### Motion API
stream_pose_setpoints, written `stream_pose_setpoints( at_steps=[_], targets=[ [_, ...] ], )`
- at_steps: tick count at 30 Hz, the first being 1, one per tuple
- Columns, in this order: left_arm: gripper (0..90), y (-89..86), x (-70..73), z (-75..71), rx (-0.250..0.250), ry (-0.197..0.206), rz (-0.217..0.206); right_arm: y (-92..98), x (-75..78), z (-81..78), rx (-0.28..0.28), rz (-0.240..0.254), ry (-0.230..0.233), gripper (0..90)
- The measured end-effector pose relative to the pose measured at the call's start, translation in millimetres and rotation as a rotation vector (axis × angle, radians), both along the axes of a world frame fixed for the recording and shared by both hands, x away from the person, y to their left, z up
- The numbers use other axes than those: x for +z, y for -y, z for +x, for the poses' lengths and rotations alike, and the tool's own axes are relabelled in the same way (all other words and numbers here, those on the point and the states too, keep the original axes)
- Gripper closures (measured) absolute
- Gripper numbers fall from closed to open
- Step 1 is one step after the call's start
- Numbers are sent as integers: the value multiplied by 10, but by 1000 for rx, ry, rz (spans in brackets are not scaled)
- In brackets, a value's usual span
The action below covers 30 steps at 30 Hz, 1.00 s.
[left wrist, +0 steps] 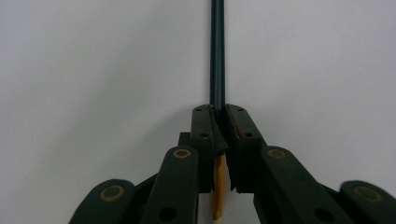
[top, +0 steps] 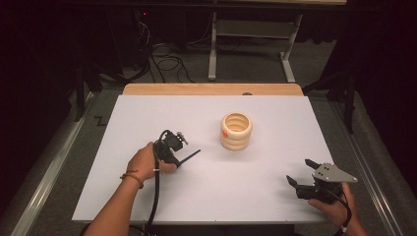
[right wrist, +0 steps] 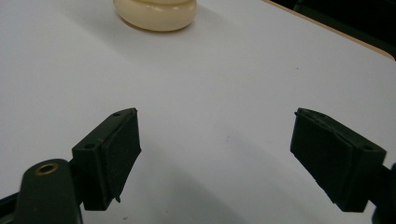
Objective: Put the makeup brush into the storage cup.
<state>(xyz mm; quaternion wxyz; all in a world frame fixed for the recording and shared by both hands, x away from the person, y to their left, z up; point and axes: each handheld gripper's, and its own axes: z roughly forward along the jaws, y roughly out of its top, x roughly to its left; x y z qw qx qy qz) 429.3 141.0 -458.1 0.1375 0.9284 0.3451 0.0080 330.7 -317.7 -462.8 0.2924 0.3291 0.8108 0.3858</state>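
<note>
A thin dark rod (top: 190, 156) with an orange rear end lies low over the white table, pointing right toward a cream ringed holder (top: 236, 130) that has an orange spot on its side. My left gripper (top: 176, 160) is shut on the rod. In the left gripper view the rod (left wrist: 217, 51) runs straight up from between the closed jaws of the left gripper (left wrist: 218, 113). My right gripper (top: 298, 170) is open near the table's front right corner, holding nothing. The right gripper view shows that gripper (right wrist: 219, 135) with jaws wide apart and the holder (right wrist: 156, 11) far ahead.
The white table top (top: 206, 196) has a wooden strip (top: 211, 89) along its far edge. Beyond it, cables (top: 167, 64) lie on the floor beside a metal table frame (top: 212, 54). Dark stands flank both sides.
</note>
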Motion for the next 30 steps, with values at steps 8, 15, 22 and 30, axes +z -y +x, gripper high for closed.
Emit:
stream_pose_setpoints(
  at_steps=[8,15,22,30],
  targets=[
    [833,74,9,-22,-26,21,53,-11,-4,2,5,2,-2,168],
    [837,114,19,-31,-64,34,84,-8,-3,0,3,5,-3,168],
    [837,123,65,-60,-87,64,87,5,8,-3,-6,13,-1,168],
    [836,151,238,-123,-123,109,66,4,9,0,-3,18,-1,168]
  ],
)
